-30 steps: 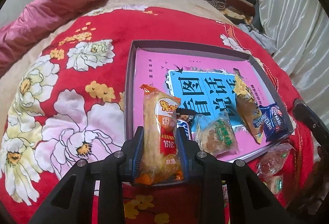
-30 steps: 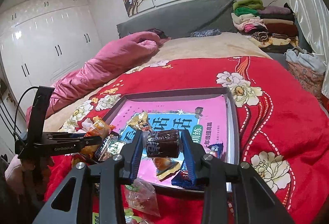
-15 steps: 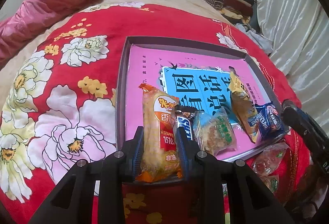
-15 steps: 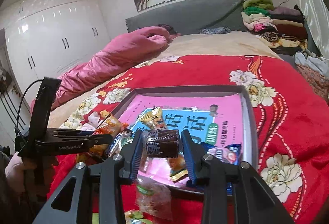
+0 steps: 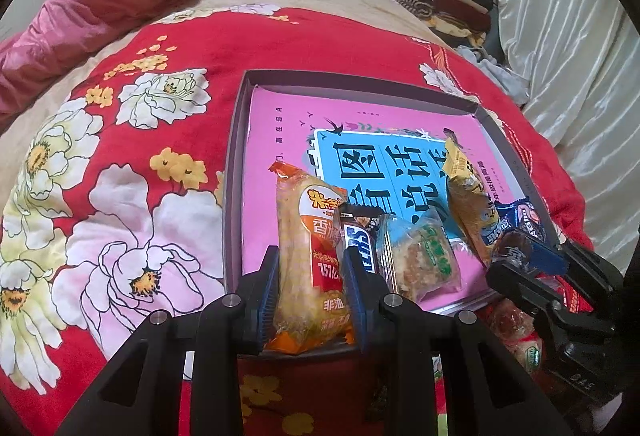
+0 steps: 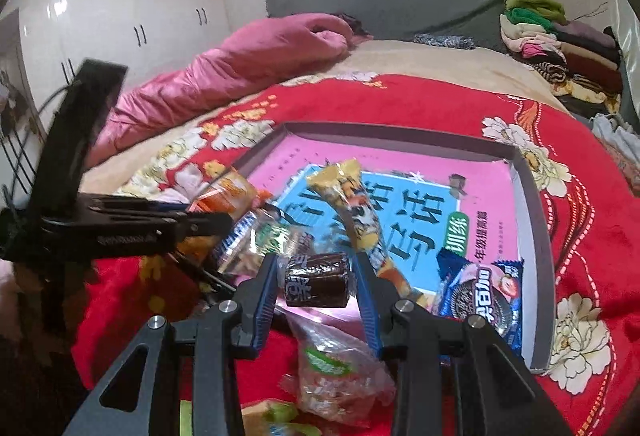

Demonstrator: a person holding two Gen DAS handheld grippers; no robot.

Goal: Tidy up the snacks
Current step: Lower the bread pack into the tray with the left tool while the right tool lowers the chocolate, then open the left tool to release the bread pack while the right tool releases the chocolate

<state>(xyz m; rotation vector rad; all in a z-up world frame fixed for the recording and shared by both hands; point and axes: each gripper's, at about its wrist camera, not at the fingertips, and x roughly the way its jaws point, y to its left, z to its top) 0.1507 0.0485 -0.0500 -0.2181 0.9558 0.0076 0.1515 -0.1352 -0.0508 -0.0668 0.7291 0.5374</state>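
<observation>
My left gripper (image 5: 312, 260) is shut on an orange rice-cracker packet (image 5: 308, 228), which stands upright over the near left of the grey tray (image 5: 236, 156). My right gripper (image 6: 316, 268) is shut on a small dark-brown wrapped cake (image 6: 316, 280) above the tray's near edge. In the left wrist view the right gripper (image 5: 524, 256) comes in from the right with that cake (image 5: 514, 246). In the right wrist view the left gripper (image 6: 208, 224) reaches in from the left with the orange packet (image 6: 232, 192).
A pink and blue book lines the tray (image 6: 532, 204). On it lie a Snickers bar (image 5: 360, 236), a clear green-label pack (image 5: 420, 256), a yellow packet (image 6: 356, 204) and a blue Oreo pack (image 6: 484, 296). Loose clear packets (image 6: 336, 368) sit on the red blanket in front of the tray.
My right gripper has carried the brown cake down and leftward to the tray's near edge, so it shows more in the left wrist view. The left gripper has stayed put with its packet.
</observation>
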